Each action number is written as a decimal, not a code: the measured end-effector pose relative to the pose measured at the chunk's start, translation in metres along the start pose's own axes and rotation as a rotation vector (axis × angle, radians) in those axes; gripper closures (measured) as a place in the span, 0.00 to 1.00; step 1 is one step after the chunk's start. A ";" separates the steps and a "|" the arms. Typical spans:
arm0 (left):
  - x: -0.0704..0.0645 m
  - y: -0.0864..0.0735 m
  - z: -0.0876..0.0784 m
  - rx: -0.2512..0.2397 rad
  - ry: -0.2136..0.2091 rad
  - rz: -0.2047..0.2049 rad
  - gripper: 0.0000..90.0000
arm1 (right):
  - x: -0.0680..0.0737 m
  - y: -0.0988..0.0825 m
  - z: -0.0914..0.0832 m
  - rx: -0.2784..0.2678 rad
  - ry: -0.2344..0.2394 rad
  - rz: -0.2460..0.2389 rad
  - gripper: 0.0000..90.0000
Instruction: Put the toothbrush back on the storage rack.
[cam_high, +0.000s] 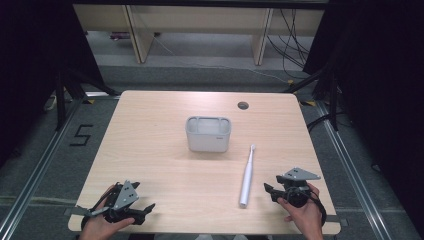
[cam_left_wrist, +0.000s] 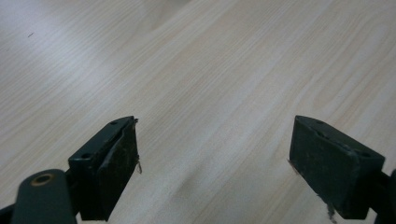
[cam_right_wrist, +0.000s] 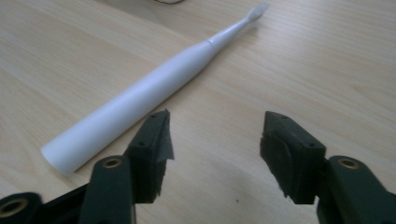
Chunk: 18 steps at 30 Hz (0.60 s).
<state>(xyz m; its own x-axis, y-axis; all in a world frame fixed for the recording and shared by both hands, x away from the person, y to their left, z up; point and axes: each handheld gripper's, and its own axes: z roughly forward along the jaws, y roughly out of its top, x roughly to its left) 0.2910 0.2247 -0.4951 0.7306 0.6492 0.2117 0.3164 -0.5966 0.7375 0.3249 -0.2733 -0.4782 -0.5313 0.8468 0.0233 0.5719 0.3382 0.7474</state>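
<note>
Toothbrush (cam_high: 247, 176) lies flat at 4 o'clock of the holder (cam_high: 208, 133), head toward it. Right gripper (cam_right_wrist: 212, 140), jaws apart and empty, sits just beside the handle, likely for pickup. Left gripper (cam_left_wrist: 212, 154) rests wide, empty.

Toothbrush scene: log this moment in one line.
toothbrush: flat on table, untouched | holder: empty, behind | right tool: open beside the handle | left tool: open, idle

Bare surface (cam_high: 150, 150) lies open ahead of my left jaws. Near my right jaws, the toothbrush (cam_high: 247, 176) lies across; farther off, the grey holder (cam_high: 208, 134) blocks the middle.
</note>
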 end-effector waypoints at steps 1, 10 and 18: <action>0.002 0.000 -0.001 0.021 -0.004 0.027 0.17 | 0.003 0.002 0.001 -0.008 0.010 -0.008 0.58; 0.001 0.000 -0.001 0.014 -0.003 0.019 0.17 | 0.021 0.014 0.004 -0.053 0.072 -0.033 0.79; 0.000 0.000 0.001 0.010 0.003 0.000 0.17 | 0.038 0.026 0.021 -0.042 0.140 -0.105 0.93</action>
<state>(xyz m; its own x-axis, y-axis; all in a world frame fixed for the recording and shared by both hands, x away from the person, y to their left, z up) 0.2916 0.2248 -0.4957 0.7284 0.6510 0.2137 0.3229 -0.6012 0.7310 0.3323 -0.2233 -0.4713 -0.6701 0.7415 0.0335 0.4835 0.4018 0.7777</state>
